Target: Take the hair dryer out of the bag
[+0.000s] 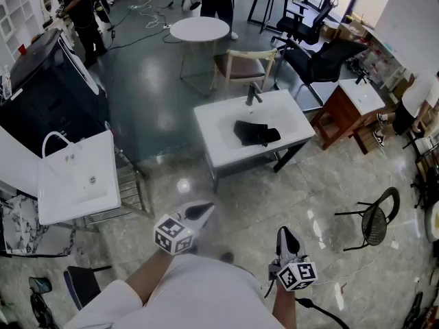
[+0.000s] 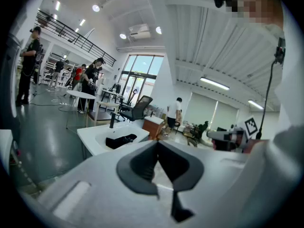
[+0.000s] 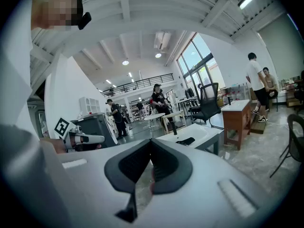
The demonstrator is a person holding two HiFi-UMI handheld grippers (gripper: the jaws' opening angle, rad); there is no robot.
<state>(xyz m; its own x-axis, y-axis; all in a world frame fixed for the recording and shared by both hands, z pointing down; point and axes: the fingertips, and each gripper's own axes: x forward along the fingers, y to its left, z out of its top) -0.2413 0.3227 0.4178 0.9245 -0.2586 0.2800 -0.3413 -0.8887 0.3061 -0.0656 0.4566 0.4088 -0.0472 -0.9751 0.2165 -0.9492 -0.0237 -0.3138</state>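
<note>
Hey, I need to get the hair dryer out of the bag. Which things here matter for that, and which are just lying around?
For the job: black bag, lying in the white sink, contents not visible; left gripper and right gripper, both shut and empty.

Lying about: round table, wooden chair, office chair, wooden cabinet, wire chair, second sink.

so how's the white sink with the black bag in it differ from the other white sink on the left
The middle sink has a black bag lying in its basin; the left sink shows nothing in its basin. The middle sink's faucet is dark and upright; the left sink's faucet is a white arch. Both sinks are white and rectangular, and both stand on frames on the floor.
</note>
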